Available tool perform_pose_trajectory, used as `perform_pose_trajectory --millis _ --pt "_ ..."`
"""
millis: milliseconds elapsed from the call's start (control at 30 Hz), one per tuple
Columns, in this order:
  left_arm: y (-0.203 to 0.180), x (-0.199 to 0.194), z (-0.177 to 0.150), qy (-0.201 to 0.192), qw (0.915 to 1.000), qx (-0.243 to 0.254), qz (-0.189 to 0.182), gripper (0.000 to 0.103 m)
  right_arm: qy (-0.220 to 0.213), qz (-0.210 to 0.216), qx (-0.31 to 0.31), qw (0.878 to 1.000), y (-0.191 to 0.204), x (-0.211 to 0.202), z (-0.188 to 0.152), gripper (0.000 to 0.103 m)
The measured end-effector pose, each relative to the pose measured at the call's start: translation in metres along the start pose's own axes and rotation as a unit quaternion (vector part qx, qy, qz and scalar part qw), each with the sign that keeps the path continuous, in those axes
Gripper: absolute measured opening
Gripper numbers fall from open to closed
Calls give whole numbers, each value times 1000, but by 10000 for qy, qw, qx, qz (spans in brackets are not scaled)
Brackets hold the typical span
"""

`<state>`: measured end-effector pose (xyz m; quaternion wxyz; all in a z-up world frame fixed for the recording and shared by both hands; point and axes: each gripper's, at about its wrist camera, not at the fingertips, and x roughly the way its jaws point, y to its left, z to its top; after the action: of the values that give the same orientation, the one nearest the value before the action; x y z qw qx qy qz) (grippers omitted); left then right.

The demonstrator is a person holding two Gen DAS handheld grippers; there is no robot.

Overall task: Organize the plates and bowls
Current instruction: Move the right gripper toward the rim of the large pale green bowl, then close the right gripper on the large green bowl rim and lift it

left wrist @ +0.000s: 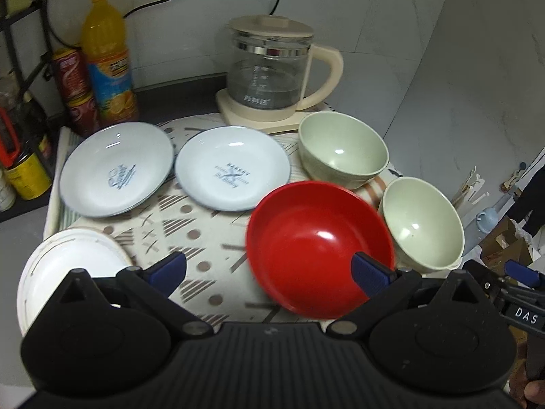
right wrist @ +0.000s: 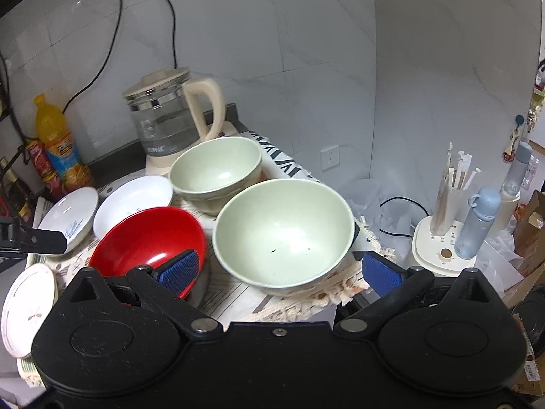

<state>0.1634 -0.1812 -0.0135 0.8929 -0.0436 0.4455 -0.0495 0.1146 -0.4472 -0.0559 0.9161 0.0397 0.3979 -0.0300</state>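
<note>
Kitchen counter, mid-sort: both tongs hang wide open over a patterned mat (left wrist: 211,238) crowded w/ dishes, neither holding anything. The left gripper (left wrist: 269,272) spreads its blue pads far apart, the right-hand pad overlapping the near side of the red bowl (left wrist: 306,238) in this view; whether it touches the bowl can't be told. The right gripper (right wrist: 279,272) gapes around the near green bowl (right wrist: 282,231), fingers either side, not closed on it.

Where things sit: two blue-rimmed plates (left wrist: 115,170) (left wrist: 231,170) side by side at the back left, rims just meeting; a white plate (left wrist: 68,266) at the near left corner of the mat; the far green bowl (left wrist: 340,150) just in front of the glass kettle (left wrist: 272,68); the near green bowl at the mat's right edge, close to the fringe.

Risks, as judged from here: the red bowl looks tilted & blurred, so prob. unsteady; a pad nudging its rim could tip or slide it into the near green bowl beside it. That green bowl sits near the counter edge, so an off-centre squeeze on its smooth rim could let it slip & go over the side. Both tools work close together, so a collision betw. them is possible. Stacking the green bowls means a reach toward the kettle; a swing too far could knock it. Orange bottle (left wrist: 109,58) & cans (left wrist: 75,88) stand well clear at left
</note>
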Motion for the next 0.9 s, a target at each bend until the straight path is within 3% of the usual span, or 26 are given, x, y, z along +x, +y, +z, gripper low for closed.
perform_pose_trajectory --millis 300,500,700,900 --pt "-29 33 25 113 9998 97 -146 102 189 -113 317 9993 -29 28 11 103" --pt "-56 52 40 172 9982 357 -457 100 360 -301 458 9978 -41 48 15 102" --pt "-76 80 53 170 9963 605 -590 96 566 -451 636 9953 -51 69 14 95" --pt "-95 102 61 219 9931 885 -731 89 939 -369 734 9922 -52 86 10 76"
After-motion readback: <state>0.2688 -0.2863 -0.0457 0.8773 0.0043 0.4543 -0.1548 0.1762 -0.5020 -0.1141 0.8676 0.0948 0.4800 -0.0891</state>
